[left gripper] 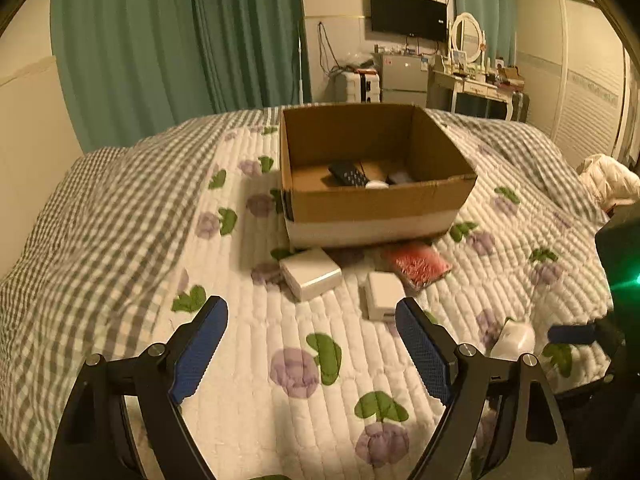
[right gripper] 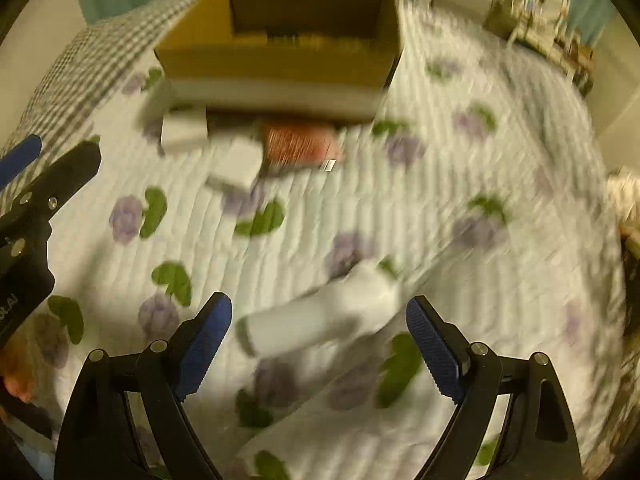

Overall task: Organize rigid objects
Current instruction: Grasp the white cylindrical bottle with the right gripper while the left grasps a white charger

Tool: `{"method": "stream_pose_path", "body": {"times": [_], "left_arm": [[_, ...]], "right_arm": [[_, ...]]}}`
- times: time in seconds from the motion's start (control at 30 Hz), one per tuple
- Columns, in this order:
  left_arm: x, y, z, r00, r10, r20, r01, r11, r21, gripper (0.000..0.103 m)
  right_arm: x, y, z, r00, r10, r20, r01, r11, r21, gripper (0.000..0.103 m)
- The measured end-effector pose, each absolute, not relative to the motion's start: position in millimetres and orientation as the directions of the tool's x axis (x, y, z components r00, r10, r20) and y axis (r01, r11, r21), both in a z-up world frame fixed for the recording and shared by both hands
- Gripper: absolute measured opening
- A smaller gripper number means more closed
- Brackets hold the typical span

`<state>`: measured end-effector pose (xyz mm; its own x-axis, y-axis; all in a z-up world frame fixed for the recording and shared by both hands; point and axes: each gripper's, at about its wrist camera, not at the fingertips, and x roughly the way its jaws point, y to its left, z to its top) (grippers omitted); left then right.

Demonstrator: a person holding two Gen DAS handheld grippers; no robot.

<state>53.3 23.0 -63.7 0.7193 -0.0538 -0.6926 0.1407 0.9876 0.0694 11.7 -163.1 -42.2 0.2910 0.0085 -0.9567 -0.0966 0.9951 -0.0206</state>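
An open cardboard box (left gripper: pixel 376 200) stands on the bed and holds a black remote (left gripper: pixel 348 174) and small white items. In front of it lie a white box (left gripper: pixel 310 274), a smaller white box (left gripper: pixel 382 296) and a red packet (left gripper: pixel 418 264). My left gripper (left gripper: pixel 312 320) is open and empty above the quilt, short of these. My right gripper (right gripper: pixel 320 320) is open, with a white bottle-like object (right gripper: pixel 320 316) lying between its fingers, not clamped. That object also shows in the left wrist view (left gripper: pixel 514 340). The right wrist view is motion-blurred; the box (right gripper: pixel 280 64) is farther ahead.
The bed carries a white floral quilt (left gripper: pixel 256 360) and a grey checked cover (left gripper: pixel 100 216). Green curtains, a wall TV, a dresser and a mini fridge stand beyond the bed. A white jacket (left gripper: pixel 608 180) lies at the right edge.
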Motion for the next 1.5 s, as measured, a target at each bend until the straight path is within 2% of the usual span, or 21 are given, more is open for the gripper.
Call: {"method": "stream_pose_path", "body": {"times": [0.2, 0.43, 0.5, 0.53, 0.57, 0.73, 0.87, 1.03, 1.13, 1.37, 1.4, 1.43, 1.47, 1.5], "left_arm": [[59, 34, -73, 0.710, -0.035, -0.704, 0.119, 0.990, 0.071, 0.088], [64, 41, -81, 0.695, -0.024, -0.718, 0.102, 0.993, 0.066, 0.088], [66, 40, -84, 0.688, -0.023, -0.725, 0.101, 0.993, 0.064, 0.088], [67, 39, -86, 0.684, -0.021, -0.730, 0.102, 0.993, 0.066, 0.088], [68, 38, -87, 0.680, -0.019, -0.733, 0.102, 0.992, 0.069, 0.088], [75, 30, -97, 0.655, -0.018, -0.755, 0.110, 0.991, 0.072, 0.088], [85, 19, -106, 0.628, -0.026, -0.778, 0.114, 0.992, 0.059, 0.088], [105, 1, -120, 0.591, -0.075, -0.803, 0.116, 0.993, -0.008, 0.088], [115, -12, -129, 0.584, -0.111, -0.804, 0.138, 0.990, -0.037, 0.088], [136, -41, -157, 0.540, -0.089, -0.837, 0.167, 0.986, 0.003, 0.086], [138, -44, -159, 0.544, -0.084, -0.835, 0.170, 0.985, 0.012, 0.084], [141, -48, -163, 0.542, -0.081, -0.837, 0.181, 0.983, 0.022, 0.072], [144, -52, -167, 0.534, -0.072, -0.843, 0.188, 0.982, 0.035, 0.055], [145, -54, -169, 0.526, -0.070, -0.847, 0.195, 0.980, 0.041, 0.049]], "right_arm": [[6, -165, -74, 0.195, 0.090, -0.977, 0.035, 0.995, 0.099, 0.089], [31, -180, -90, 0.243, 0.065, -0.968, 0.143, 0.984, 0.102, 0.088], [37, -178, -95, 0.260, 0.053, -0.964, 0.139, 0.986, 0.091, 0.077], [39, -176, -95, 0.272, 0.054, -0.961, 0.130, 0.987, 0.093, 0.065], [41, -174, -95, 0.288, 0.057, -0.956, 0.109, 0.990, 0.092, 0.044], [43, -165, -88, 0.362, 0.073, -0.929, 0.009, 0.997, 0.082, 0.043], [47, -169, -58, 0.437, 0.073, -0.896, -0.050, 0.997, 0.057, 0.043], [72, -181, -34, 0.469, 0.060, -0.881, -0.119, 0.993, 0.004, 0.043], [88, -190, -35, 0.487, 0.051, -0.872, -0.130, 0.991, -0.014, 0.043], [105, -211, -64, 0.433, 0.096, -0.896, -0.100, 0.993, 0.059, 0.043], [105, -214, -67, 0.426, 0.105, -0.899, -0.097, 0.993, 0.070, 0.043], [106, -217, -70, 0.420, 0.111, -0.901, -0.093, 0.993, 0.079, 0.043], [106, -220, -72, 0.414, 0.119, -0.902, -0.089, 0.992, 0.090, 0.043], [106, -221, -73, 0.412, 0.128, -0.902, -0.089, 0.991, 0.100, 0.043]]}}
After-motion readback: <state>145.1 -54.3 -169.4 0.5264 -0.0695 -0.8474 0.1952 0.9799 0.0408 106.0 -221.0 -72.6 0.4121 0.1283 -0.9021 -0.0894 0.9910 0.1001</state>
